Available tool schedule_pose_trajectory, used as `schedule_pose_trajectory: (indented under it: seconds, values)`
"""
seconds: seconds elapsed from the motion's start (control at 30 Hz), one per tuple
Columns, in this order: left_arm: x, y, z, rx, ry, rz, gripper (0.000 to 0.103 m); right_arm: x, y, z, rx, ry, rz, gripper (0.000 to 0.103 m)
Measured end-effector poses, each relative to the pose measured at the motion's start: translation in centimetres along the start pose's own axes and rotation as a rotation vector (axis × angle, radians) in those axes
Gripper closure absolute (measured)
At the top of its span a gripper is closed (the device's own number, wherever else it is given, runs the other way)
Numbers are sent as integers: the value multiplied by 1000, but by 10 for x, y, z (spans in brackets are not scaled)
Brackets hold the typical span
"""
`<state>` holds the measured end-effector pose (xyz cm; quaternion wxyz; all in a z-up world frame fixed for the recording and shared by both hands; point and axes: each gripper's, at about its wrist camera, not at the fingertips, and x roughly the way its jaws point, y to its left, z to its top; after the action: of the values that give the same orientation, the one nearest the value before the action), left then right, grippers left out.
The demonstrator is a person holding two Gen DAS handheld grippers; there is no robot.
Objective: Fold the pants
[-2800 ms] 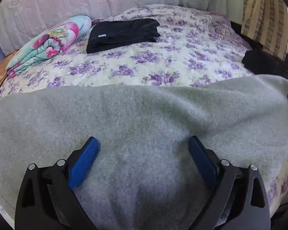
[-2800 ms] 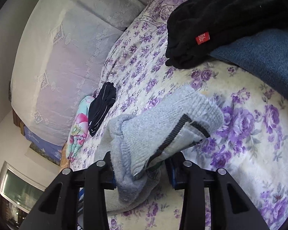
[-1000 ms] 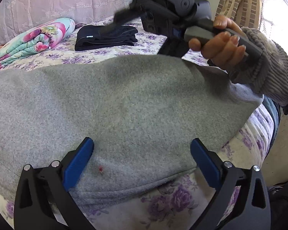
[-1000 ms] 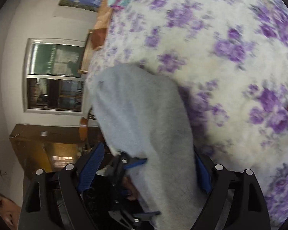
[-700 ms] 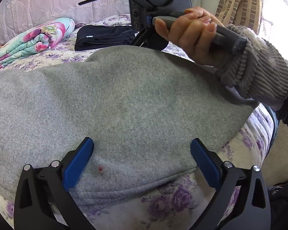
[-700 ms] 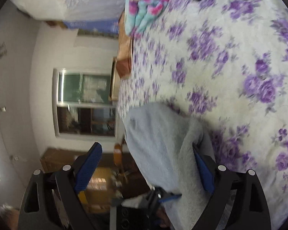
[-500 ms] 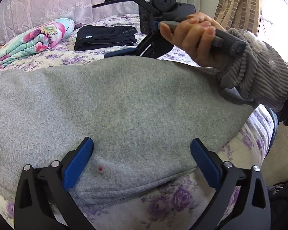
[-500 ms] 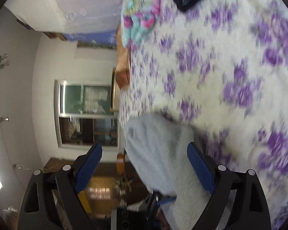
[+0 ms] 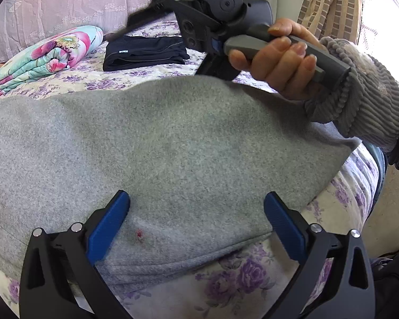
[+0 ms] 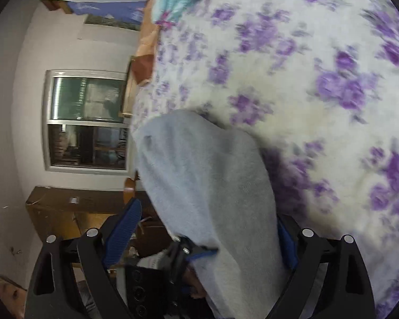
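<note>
Grey fleece pants (image 9: 173, 143) folded, flat on bed.

The right wrist view is smeared, so the purple flowers on the bedspread (image 10: 319, 74) are just blobs. The grey pants (image 10: 215, 186) drape over the right tongs (image 10: 202, 228) there and cover most of the right-hand finger, so only a sliver of blue shows. The pants also run off the bottom edge.

In the left wrist view the pants (image 9: 159, 146) spill past the left edge and hide most of the bed under them. The right tongs' upper finger (image 9: 146, 10) is blurry up top and the tip can't be made out. The flowery blanket roll (image 9: 45, 55) is cut off on the left.
</note>
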<state>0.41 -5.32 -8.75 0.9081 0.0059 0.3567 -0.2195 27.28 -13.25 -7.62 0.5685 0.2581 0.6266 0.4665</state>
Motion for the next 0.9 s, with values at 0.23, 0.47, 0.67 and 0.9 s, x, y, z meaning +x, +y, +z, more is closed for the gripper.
schedule_pose_trajectory:
  seconds: [0.23, 0.47, 0.67, 0.9]
  values:
    - [0, 0, 0, 0, 0, 0, 5, -8, -30, 26, 164, -160, 232, 10]
    - [0, -2, 0, 1, -1, 0, 5, -29, -32, 19, 141, -271, 207, 10]
    - [-1, -2, -1, 2, -1, -1, 5, -15, -28, 16, 96, -119, -41, 10]
    - [-1, -2, 0, 1, -2, -2, 5, -3, 1, -5, -17, 31, 7, 9]
